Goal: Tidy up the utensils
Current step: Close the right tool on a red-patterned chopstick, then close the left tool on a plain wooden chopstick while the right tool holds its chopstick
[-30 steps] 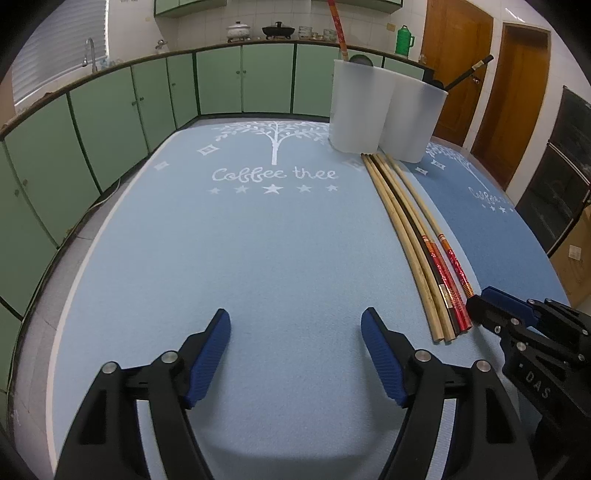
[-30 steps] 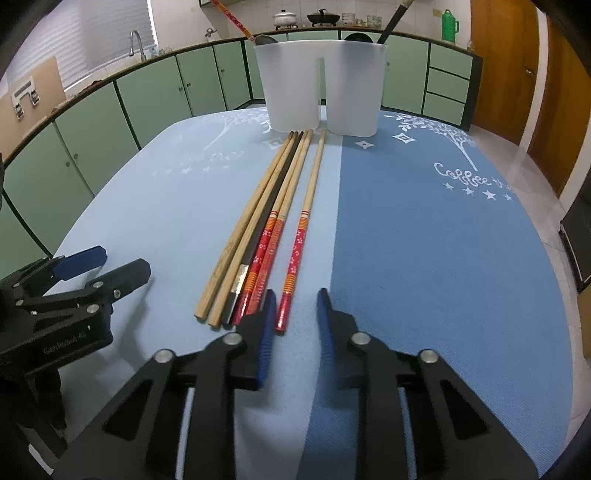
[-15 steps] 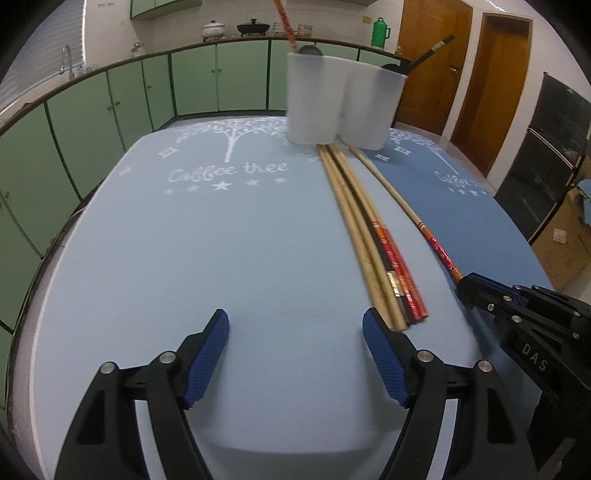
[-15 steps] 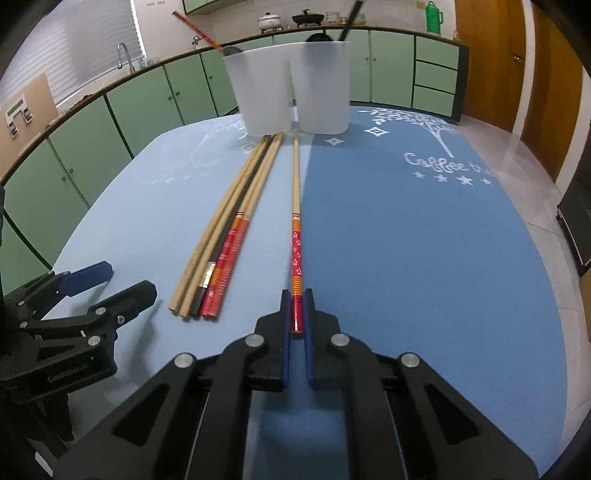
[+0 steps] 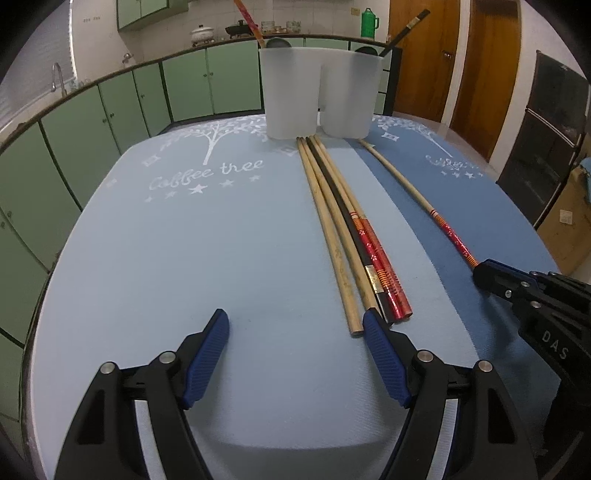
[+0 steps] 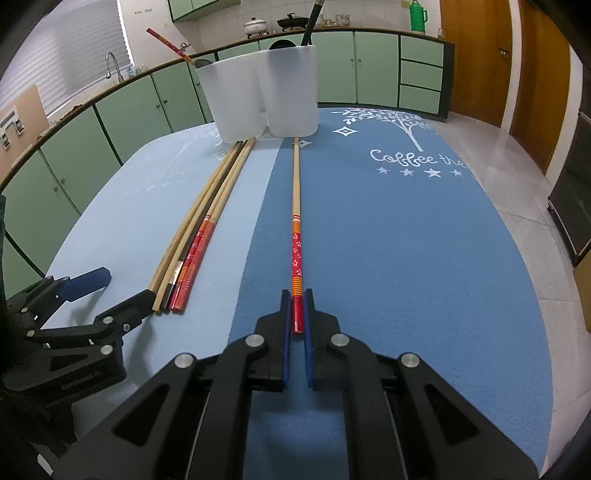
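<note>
My right gripper point(image 6: 296, 314) is shut on the red near end of a long chopstick point(image 6: 296, 206), which lies on the dark blue mat with its tip pointing at the white two-cup holder point(image 6: 258, 96). This chopstick point(image 5: 413, 192) lies apart from the bundle of several chopsticks point(image 5: 343, 236) on the light blue mat. My left gripper point(image 5: 295, 317) is open over the mat with nothing between its fingers. Its right finger point(image 5: 380, 343) is close beside the bundle's near ends. The holder point(image 5: 291, 96) has a red chopstick point(image 5: 249, 18) and a black one point(image 5: 406, 27) standing in it.
The light blue mat point(image 5: 184, 240) and the dark blue mat point(image 6: 406, 240) cover the rounded table. Green cabinets point(image 5: 110, 110) run behind it, and wooden doors point(image 5: 417, 55) stand at the right. The table edge curves close on the left and right.
My right gripper closed on the red-ended chopstick and drew it rightward out of the bundle onto the dark mat. My left gripper shifted right, up to the bundle's near ends.
</note>
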Tool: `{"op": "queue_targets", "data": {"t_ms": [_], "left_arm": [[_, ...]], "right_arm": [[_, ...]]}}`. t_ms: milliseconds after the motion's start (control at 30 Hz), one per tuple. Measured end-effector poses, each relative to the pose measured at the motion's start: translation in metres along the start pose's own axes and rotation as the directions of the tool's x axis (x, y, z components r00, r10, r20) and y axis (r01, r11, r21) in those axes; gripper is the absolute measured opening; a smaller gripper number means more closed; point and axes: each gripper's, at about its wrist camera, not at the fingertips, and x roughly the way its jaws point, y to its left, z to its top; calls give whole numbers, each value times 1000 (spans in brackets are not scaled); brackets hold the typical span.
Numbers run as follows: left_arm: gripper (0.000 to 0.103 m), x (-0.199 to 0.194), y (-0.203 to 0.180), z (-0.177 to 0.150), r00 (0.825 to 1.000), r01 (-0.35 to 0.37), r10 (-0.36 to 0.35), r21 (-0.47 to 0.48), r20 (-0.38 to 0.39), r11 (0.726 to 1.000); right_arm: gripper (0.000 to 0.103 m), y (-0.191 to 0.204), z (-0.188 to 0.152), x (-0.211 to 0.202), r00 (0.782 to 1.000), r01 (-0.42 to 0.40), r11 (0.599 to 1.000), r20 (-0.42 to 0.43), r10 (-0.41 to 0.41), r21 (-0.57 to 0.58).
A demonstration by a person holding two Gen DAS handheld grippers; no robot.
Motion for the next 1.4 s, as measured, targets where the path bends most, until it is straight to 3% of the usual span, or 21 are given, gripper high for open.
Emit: {"op": "queue_targets", "data": {"t_ms": [233,500,667,733,867,1400], "left_arm": [[75,-1,14,-1,999,-31,31,-61,5,998],[71,1,10,1,1000,-26,26,-47,4,999],[50,-2,4,1,1000,-10,10,-33,18,999],[32,-3,-1,1,1000,7,-7,-18,21,1000],[7,-3,-10,1,999,29,-28,-10,26,1000],[7,-23,-10,4,997,15,-13,-32,70,999]], "right_arm": [[6,1,-2,1,1000,-4,1000,-3,4,-5],[9,2,-4,-1,1000,-9,1000,-7,9,-11],[9,3,-6,0,1000,-6,1000,-5,6,-21],[9,3,-6,0,1000,-5,1000,-5,5,-22],[6,3,-6,0,1000,-11,1000,-6,11,-17],[5,1,-3,-10,999,-36,999,14,36,-11]]}}
